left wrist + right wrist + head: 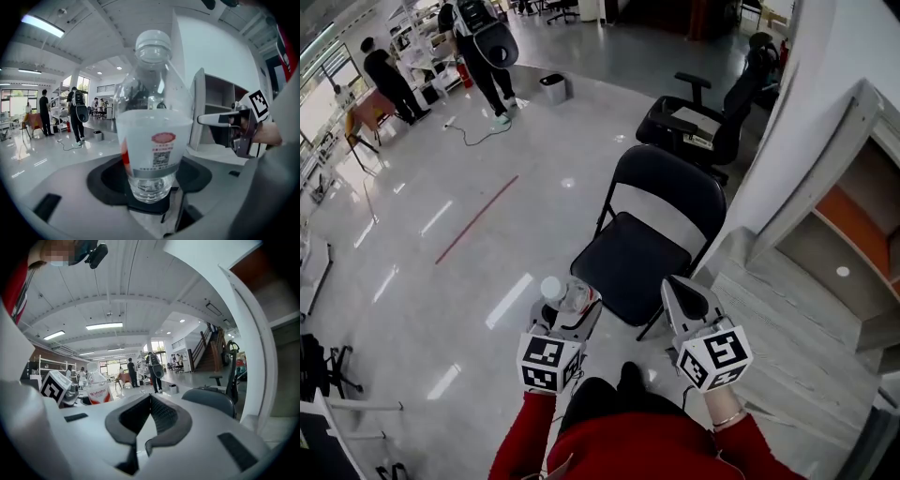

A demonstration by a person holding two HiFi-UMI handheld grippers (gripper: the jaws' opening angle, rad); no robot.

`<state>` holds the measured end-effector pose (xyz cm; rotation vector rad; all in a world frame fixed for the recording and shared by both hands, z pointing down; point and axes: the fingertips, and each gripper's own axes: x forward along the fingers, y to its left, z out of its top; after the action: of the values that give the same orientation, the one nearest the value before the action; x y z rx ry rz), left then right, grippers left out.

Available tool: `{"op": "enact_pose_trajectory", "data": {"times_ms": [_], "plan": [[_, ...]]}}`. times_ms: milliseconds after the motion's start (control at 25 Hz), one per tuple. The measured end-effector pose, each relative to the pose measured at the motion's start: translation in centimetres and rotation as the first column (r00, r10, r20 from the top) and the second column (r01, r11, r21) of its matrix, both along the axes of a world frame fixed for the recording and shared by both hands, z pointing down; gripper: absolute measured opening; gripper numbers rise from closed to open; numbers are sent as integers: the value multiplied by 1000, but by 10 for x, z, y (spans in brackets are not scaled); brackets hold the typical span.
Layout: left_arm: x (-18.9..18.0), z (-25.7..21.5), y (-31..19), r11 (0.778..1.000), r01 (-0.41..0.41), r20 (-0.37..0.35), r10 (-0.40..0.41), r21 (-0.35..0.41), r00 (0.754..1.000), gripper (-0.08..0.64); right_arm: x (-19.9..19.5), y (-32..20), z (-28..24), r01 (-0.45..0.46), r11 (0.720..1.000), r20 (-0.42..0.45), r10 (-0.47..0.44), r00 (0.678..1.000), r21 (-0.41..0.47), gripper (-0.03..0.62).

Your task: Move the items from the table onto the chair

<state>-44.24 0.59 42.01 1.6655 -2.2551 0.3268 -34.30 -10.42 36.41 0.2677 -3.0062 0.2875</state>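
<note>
A large open-plan workspace, part office and part lab: a polished grey floor (412, 244) reflects long ceiling strip lights (104, 326) and carries a strip of red tape (476, 220). A black folding chair (666, 183) stands in the foreground, with a wheeled office chair (712, 117) behind it beside a white pillar (820, 103). Farther back, a person wearing a backpack (483, 47) and another person (389, 80) stand near open metal shelving (44, 364) and a small waste bin (553, 87), while a cable (473, 136) trails across the floor. Tall windows (11, 96) line the far wall and a staircase (206, 345) rises at one side.
</note>
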Motion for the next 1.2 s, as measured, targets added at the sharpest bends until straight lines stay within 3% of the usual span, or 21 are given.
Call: {"op": "enact_pose_trajectory", "data": {"times_ms": [200,360,600,880,1200], "plan": [[-50,18,-44,996,-86,-5,85,-30,996,299,-23,-23,6,-127,992,-11,126,992,-26,12],[-86,45,-83,983,-170,-25,169,-74,985,299,-39,-35,15,-256,966,-13,256,967,-33,12],[-110,81,-120,929,-349,-54,344,-127,937,299,-62,-37,38,-449,893,-64,450,891,29,12],[-116,121,-130,900,-414,-75,408,-132,910,299,-81,-40,96,-529,848,-108,526,843,1,12],[-122,228,-172,885,-437,-89,428,-158,899,299,-76,-78,187,-592,806,-159,583,797,-12,12]]}}
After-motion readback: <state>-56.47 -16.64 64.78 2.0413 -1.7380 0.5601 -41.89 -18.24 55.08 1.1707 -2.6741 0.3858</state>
